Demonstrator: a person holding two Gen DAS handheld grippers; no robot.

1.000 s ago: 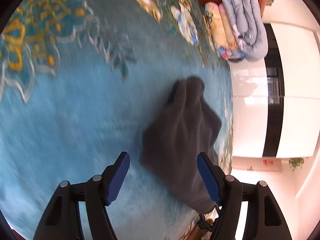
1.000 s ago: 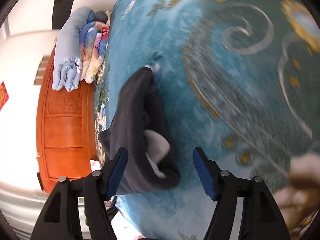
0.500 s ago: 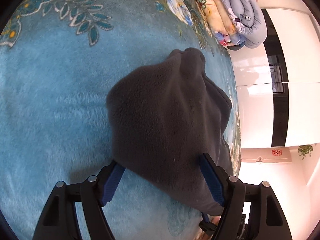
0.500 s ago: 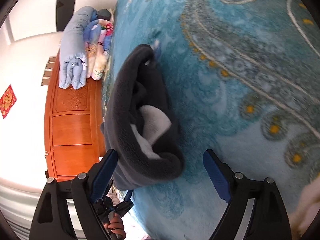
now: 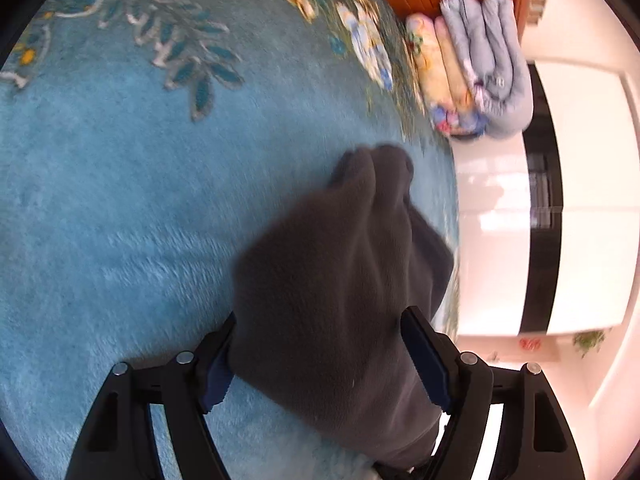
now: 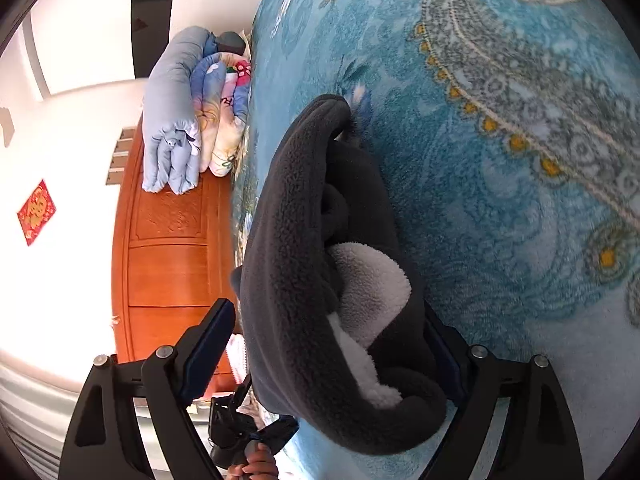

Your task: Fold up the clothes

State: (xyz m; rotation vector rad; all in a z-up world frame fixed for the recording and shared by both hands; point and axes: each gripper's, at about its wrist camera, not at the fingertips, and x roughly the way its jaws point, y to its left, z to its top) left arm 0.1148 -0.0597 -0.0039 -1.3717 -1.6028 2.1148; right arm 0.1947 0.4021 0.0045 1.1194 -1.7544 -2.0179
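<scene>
A dark grey fleece garment [image 5: 340, 280] lies folded in a long bundle on a blue patterned blanket [image 5: 120, 200]. My left gripper [image 5: 320, 316] is open and straddles its near end, and the fleece edge laps over the left pad [image 5: 216, 360]. From the opposite end, my right gripper [image 6: 326, 310] is also open around the garment [image 6: 288, 240], where white lining [image 6: 368, 280] shows in the fold. Its left finger [image 6: 208, 340] stands clear of the cloth. The bundle hides most of its right finger.
Folded quilts [image 5: 472, 72] [image 6: 188, 112] are stacked by a wooden headboard [image 6: 168, 260] at the blanket's far edge. A hand holding the other gripper [image 6: 248, 440] shows low in the right wrist view. The blanket [image 6: 500, 160] ends just beyond the garment.
Both grippers have moved in over the garment's ends, so the fleece now lies between each pair of fingers. The right jaws have spread wider.
</scene>
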